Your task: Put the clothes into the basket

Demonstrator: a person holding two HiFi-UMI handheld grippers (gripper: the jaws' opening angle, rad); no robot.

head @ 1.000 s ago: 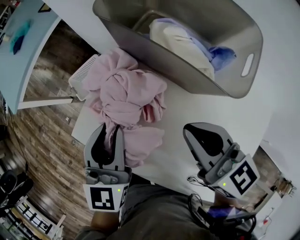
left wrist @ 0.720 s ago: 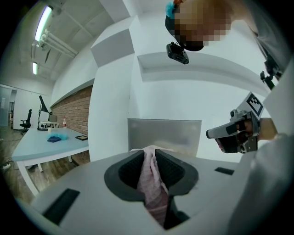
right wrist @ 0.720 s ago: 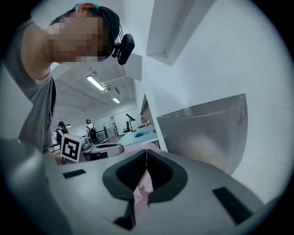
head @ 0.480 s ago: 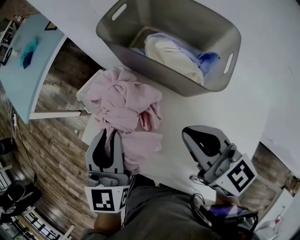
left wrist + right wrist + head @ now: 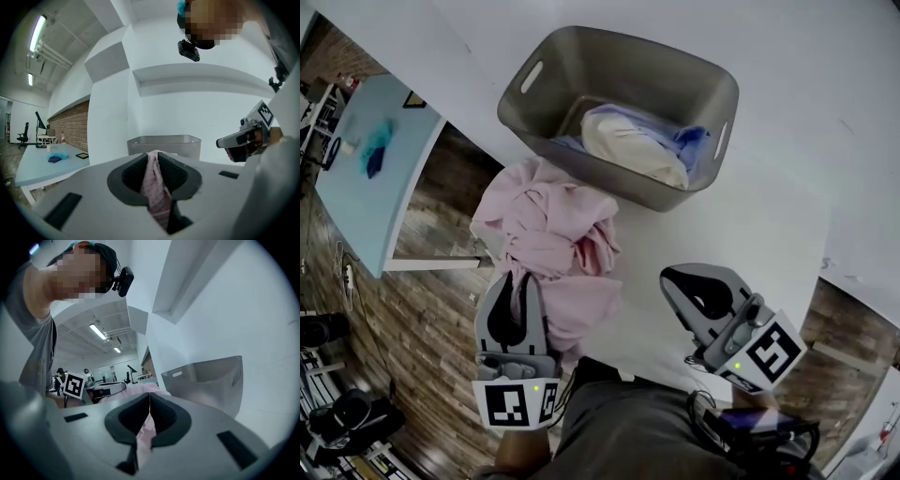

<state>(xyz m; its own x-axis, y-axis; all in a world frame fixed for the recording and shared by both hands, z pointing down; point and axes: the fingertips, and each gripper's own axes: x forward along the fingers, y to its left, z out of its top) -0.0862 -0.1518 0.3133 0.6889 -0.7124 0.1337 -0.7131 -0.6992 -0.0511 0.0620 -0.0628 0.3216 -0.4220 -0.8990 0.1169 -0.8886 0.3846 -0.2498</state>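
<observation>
Where the head view looks down on the smooth white table [image 5: 750, 225], a grey plastic basket [image 5: 619, 75] with rounded corners and slot handles stands at the far side. It holds a folded cream and lavender bundle [image 5: 633, 145]. Just beside the basket's near wall lies a crumpled pink garment [image 5: 553, 220], soft and deeply creased, reaching the table's left edge above a wood-plank floor [image 5: 431, 309]. The left claw [image 5: 514, 281] is at the garment's near end, with a fold of pink running between its two dark-lined jaws. The right claw [image 5: 673, 279] hovers over bare table, just right of the garment, its jaws together.

Through the left gripper view, the ribbed black pads [image 5: 133, 176] are pinched narrow on a strip of the pink cloth. The strip shows a fine woven stripe and hangs down between them. The basket's straight rim rises beyond, and a brick wall [image 5: 70, 124] runs off at the left.

Through the right gripper view, the jaws meet at their tips with nothing pinched there. Pink cloth shows behind the gap below them. The basket's smooth curved wall, with an oval handle slot [image 5: 177, 374], stands to the right.
</observation>
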